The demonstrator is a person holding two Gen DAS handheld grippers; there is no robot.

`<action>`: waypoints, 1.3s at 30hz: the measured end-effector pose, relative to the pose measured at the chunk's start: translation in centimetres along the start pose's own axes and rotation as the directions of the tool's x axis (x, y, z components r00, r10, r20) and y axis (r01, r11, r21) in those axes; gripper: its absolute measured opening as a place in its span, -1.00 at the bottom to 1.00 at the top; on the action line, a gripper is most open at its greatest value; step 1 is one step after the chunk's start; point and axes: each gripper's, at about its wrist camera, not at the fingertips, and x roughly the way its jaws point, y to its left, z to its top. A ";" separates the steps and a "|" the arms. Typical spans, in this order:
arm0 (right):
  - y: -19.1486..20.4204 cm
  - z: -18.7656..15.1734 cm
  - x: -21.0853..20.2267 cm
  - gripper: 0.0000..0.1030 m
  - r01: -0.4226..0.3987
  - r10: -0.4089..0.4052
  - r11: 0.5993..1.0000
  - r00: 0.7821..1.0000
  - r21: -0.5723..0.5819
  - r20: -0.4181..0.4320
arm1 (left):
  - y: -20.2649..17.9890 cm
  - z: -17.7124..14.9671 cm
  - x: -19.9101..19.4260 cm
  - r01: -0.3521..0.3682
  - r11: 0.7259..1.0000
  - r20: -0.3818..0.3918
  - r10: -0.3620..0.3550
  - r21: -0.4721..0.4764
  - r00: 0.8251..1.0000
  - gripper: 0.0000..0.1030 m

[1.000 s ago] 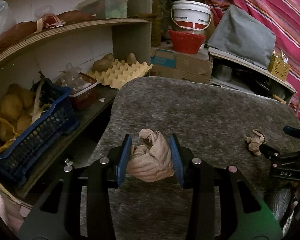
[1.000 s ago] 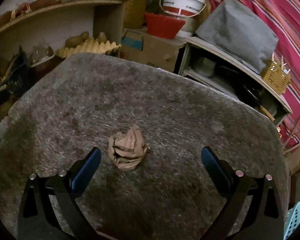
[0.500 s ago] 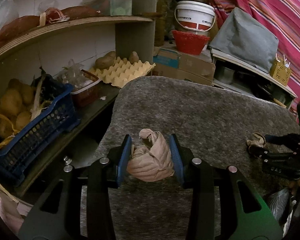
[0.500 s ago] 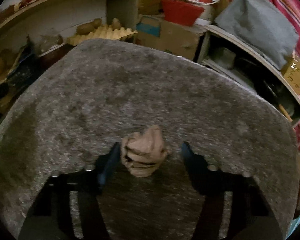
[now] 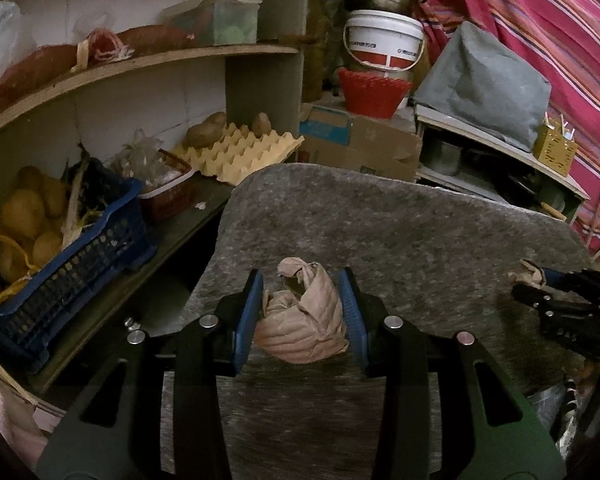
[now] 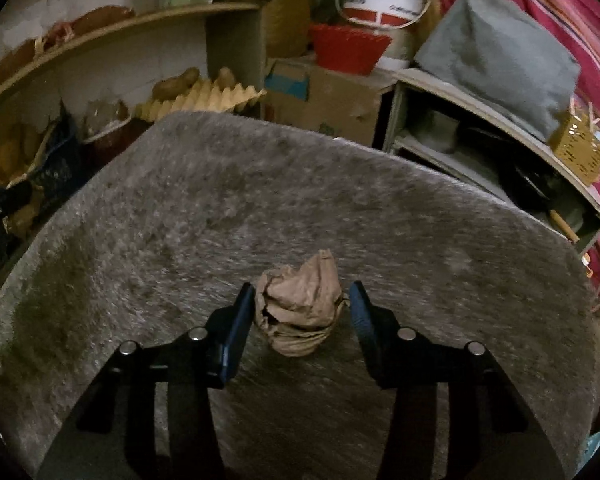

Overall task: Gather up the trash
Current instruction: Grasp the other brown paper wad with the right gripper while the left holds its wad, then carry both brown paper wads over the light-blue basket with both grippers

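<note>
1. Over the grey felt-covered table (image 5: 400, 232), seen from the left wrist, the left gripper (image 5: 302, 312) is pinching a crumpled brown paper wad (image 5: 304, 320) between its blue pads, both of them pressing into the paper's sides. At the right edge of this view the right gripper (image 5: 540, 284) is showing as a dark shape with a scrap of brown paper at its tip.

2. From the right wrist, the right gripper (image 6: 300, 312) is sitting around a second paper wad (image 6: 298, 308). Its left pad is touching the paper, while a sliver of gap is showing at the right pad, so I am judging the grip to be light. Whether the wad is resting on the felt or hanging just off it, I cannot tell.

3. Both pieces of trash are sitting in the tongs, and no bin is showing in either view.

4. Risk, as I am judging it: the right wad is lopsided and barely squeezed, so a quick swing could be letting it slip out. Crumpled paper is also springing back, loosening either pinch. Cluttered shelves (image 5: 140, 64) are standing close on the left, where a wide sweep could be knocking potatoes (image 5: 206, 132) or the egg tray (image 5: 240, 152).
</note>
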 end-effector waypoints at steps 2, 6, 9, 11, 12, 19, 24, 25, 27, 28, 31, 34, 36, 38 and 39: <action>-1.0 -0.3 -1.1 -0.06 0.011 -0.011 1.000 1.000 0.014 0.018 | -0.7 0.1 -0.5 0.008 1.000 0.007 -0.008 0.006 1.000 -0.25; -2.9 -0.7 -3.3 -0.06 0.043 -0.045 0.998 0.998 0.035 0.049 | -2.3 0.3 -1.6 0.024 0.999 0.025 -0.024 0.026 0.999 -0.25; -4.6 -1.6 -5.2 -0.06 0.086 -0.089 0.995 0.994 0.041 0.069 | -3.8 0.3 -2.5 0.044 0.998 0.035 -0.046 0.044 0.998 -0.25; -5.7 -2.3 -6.2 -0.06 0.103 -0.107 0.993 0.992 0.054 0.073 | -5.1 0.1 -2.9 0.052 0.996 0.039 -0.055 0.068 0.998 -0.25; -6.5 -2.9 -6.8 -0.06 0.117 -0.121 0.991 0.990 0.065 0.074 | -5.6 0.1 -3.2 0.056 0.996 0.041 -0.059 0.074 0.997 -0.25; -11.3 -7.2 -9.4 -0.06 0.189 -0.197 0.972 0.979 0.139 0.050 | -10.0 -0.5 -5.1 0.099 0.987 0.055 -0.106 0.123 0.993 -0.25; -14.9 -10.4 -11.3 -0.05 0.247 -0.256 0.952 0.966 0.183 0.030 | -13.3 -1.3 -6.1 0.135 0.979 0.049 -0.143 0.151 0.988 -0.25; -15.5 -10.8 -11.6 -0.05 0.251 -0.261 0.948 0.965 0.193 0.027 | -13.9 -1.4 -6.2 0.141 0.978 0.048 -0.150 0.154 0.988 -0.25; -17.0 -11.8 -12.3 -0.05 0.266 -0.277 0.940 0.961 0.215 0.022 | -15.2 -1.7 -6.6 0.155 0.975 0.047 -0.165 0.161 0.985 -0.25; -17.4 -12.2 -12.6 -0.05 0.271 -0.283 0.936 0.959 0.223 0.023 | -15.9 -1.8 -6.8 0.163 0.973 0.045 -0.172 0.166 0.984 -0.25; -19.0 -13.5 -13.6 -0.05 0.289 -0.303 0.926 0.953 0.245 0.020 | -18.1 -2.2 -7.5 0.181 0.965 0.044 -0.193 0.191 0.980 -0.25; -20.5 -14.5 -14.8 -0.05 0.313 -0.328 0.915 0.944 0.255 0.020 | -20.3 -2.7 -8.2 0.198 0.956 0.049 -0.214 0.218 0.976 -0.25; -21.6 -15.2 -15.6 -0.05 0.311 -0.330 0.910 0.944 0.275 0.024 | -22.3 -2.9 -8.8 0.221 0.946 0.049 -0.239 0.237 0.970 -0.25; -22.8 -15.9 -16.5 -0.05 0.316 -0.338 0.901 0.941 0.297 0.027 | -23.9 -2.9 -9.3 0.236 0.940 0.052 -0.256 0.247 0.965 -0.25; -23.3 -16.2 -17.0 -0.05 0.322 -0.346 0.898 0.938 0.301 0.029 | -25.0 -3.0 -9.7 0.253 0.934 0.052 -0.274 0.252 0.960 -0.25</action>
